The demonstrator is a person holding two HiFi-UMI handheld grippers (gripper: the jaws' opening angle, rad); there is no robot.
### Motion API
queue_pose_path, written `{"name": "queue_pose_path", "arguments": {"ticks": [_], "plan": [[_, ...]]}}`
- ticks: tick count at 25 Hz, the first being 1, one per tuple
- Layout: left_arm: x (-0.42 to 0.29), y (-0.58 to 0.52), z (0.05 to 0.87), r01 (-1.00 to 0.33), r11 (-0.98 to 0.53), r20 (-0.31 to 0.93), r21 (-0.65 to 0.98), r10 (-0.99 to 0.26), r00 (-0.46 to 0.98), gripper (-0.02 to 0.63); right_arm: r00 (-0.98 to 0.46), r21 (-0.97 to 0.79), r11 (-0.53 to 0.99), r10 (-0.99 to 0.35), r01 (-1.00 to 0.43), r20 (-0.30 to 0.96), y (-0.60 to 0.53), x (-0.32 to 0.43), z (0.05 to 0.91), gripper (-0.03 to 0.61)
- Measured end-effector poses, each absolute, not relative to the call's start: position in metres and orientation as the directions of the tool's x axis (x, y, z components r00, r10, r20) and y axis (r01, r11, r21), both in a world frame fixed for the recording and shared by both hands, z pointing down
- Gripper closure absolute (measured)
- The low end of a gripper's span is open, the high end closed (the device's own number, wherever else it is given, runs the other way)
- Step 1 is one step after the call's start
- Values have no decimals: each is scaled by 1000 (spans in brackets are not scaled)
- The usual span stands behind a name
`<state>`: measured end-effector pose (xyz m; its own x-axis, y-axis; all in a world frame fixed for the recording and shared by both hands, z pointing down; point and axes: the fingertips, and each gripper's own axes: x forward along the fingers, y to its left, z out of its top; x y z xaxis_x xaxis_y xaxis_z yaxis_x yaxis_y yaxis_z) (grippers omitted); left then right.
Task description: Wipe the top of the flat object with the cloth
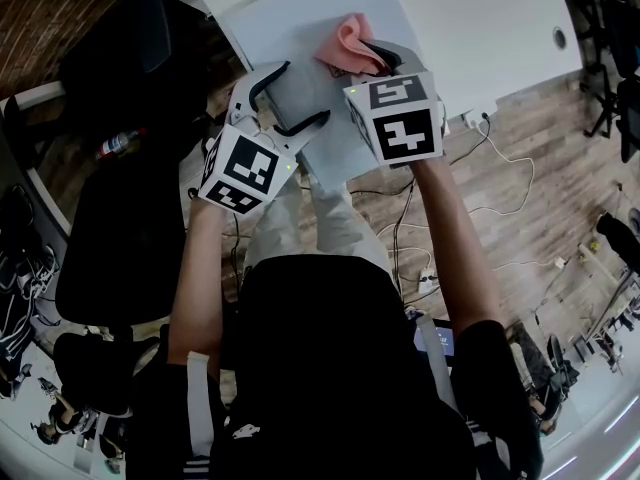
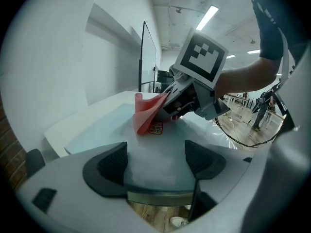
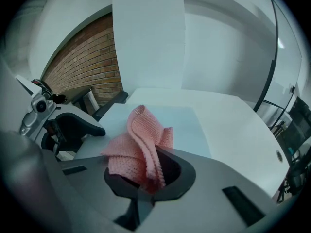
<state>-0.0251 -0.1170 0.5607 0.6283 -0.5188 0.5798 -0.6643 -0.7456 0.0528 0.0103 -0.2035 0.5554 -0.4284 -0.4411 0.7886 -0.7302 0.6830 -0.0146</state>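
head view: the right gripper (image 1: pixel 383 56) is pinched on a bunched pink knitted cloth (image 1: pixel 349 46), which hangs over the far part of a pale grey-blue flat board (image 1: pixel 338 140) lying on a white table (image 1: pixel 480 28). the left gripper (image 1: pixel 300 93) has its jaws spread, one on each side of a strip of the board's near edge. i judge it is there to steady the board while the other side wipes. this view does not show whether the cloth touches the surface.

left gripper view: the left gripper (image 2: pixel 158 161) is wide apart, with the flat board (image 2: pixel 109 126) running between its dark pads and nothing squeezed. i cannot tell whether the pads touch it. only from here do you see the cloth (image 2: pixel 146 113) from the side: its lower fold rests on the board top, a small red-printed label (image 2: pixel 155 128) lies flat there, and the right gripper (image 2: pixel 189 101) slants down onto it, which suits a wiping stroke.

right gripper view: the right gripper (image 3: pixel 150 176) is pressed together on the cloth (image 3: pixel 138 149), whose loose folds stand up in front of the jaws. beyond it lies the bare stretch of board (image 3: pixel 180 125) not yet reached, and the table (image 3: pixel 238 125) around it, which the other views hide.
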Motion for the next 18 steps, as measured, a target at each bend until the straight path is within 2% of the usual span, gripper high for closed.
{"name": "queue_pose_path", "arguments": {"ticks": [18], "plan": [[-23, -118, 560, -669, -742, 579, 52, -523, 626, 250, -464, -34, 726, -401, -686, 790, -191, -11, 556, 534]]}}
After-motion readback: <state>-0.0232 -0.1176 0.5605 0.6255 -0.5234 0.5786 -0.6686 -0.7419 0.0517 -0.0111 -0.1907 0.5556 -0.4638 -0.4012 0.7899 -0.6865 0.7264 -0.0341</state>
